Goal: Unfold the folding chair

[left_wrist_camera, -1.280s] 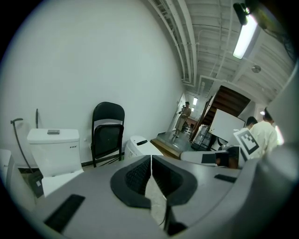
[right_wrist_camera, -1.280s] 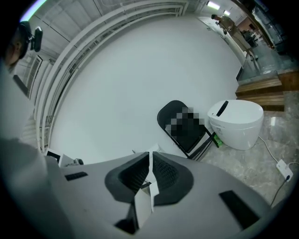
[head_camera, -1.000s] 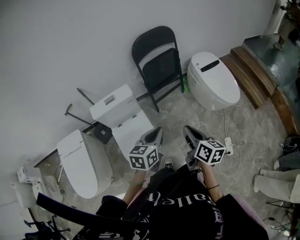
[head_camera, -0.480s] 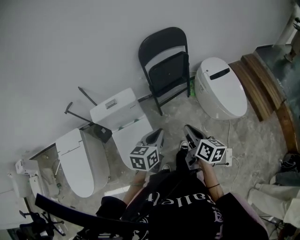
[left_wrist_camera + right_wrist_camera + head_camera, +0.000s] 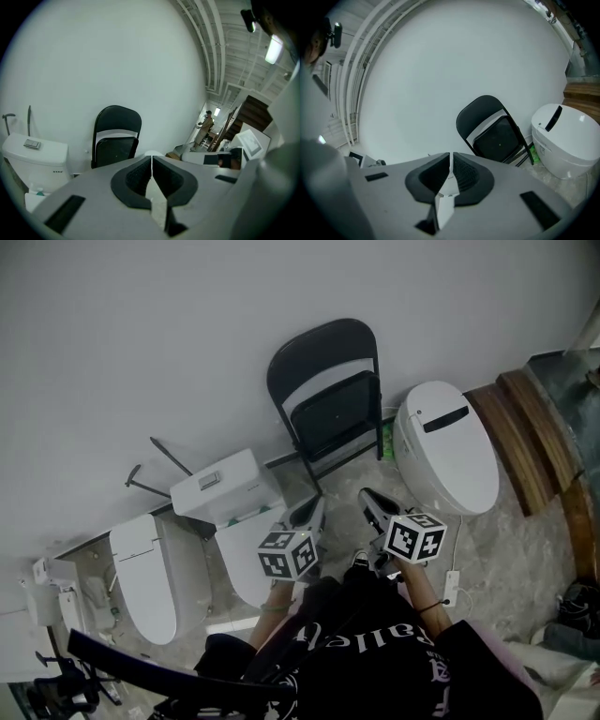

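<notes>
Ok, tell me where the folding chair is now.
In the head view, the folding chair leans folded against the wall, upper centre, between a toilet tank at left and a rounded toilet at right.

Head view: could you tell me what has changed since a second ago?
The person has moved nearer: the folding chair now sits closer to the left gripper and right gripper. Nothing gripped or released. The chair still stands folded at the wall; both grippers stay shut, empty.

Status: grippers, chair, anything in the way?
Left hand-held gripper shut, empty. Right hand-held gripper shut, empty. Folding chair folded against wall, untouched. Round toilet to its right, toilet tank to its left.
</notes>
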